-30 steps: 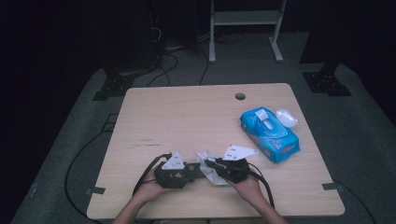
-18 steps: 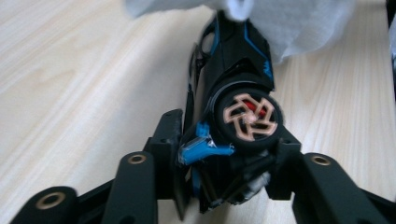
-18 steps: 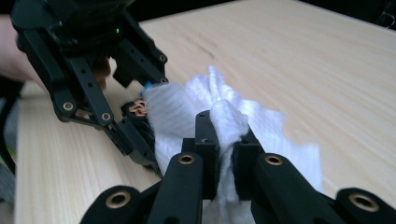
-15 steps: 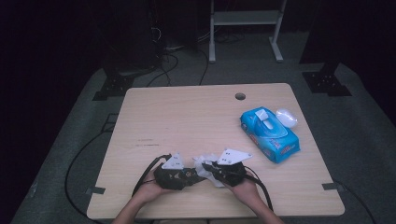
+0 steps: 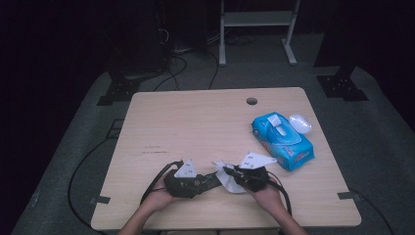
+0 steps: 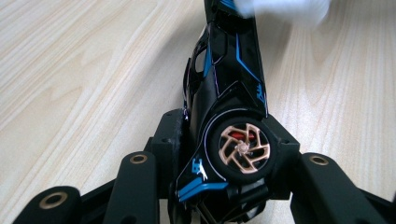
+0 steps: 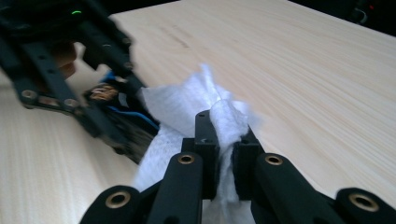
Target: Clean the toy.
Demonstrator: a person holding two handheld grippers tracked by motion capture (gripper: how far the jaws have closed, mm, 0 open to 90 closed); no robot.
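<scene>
The left gripper (image 6: 224,186) jaws, just eased slightly wider, grip the toy car (image 6: 229,93). The right gripper (image 7: 224,140), clamped on the wet wipe (image 7: 187,107), has shifted left, wiping its far end

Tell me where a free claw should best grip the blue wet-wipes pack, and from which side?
Probably across the narrow width of the wet-wipes pack, at its middle, coming straight down from above. It lies flat and long on the table, its long sides free; the open white flap on top is best avoided.

Right claw (image 7: 224,140) pinches a white wipe (image 7: 187,109) — against the toy car (image 7: 119,116).
</scene>
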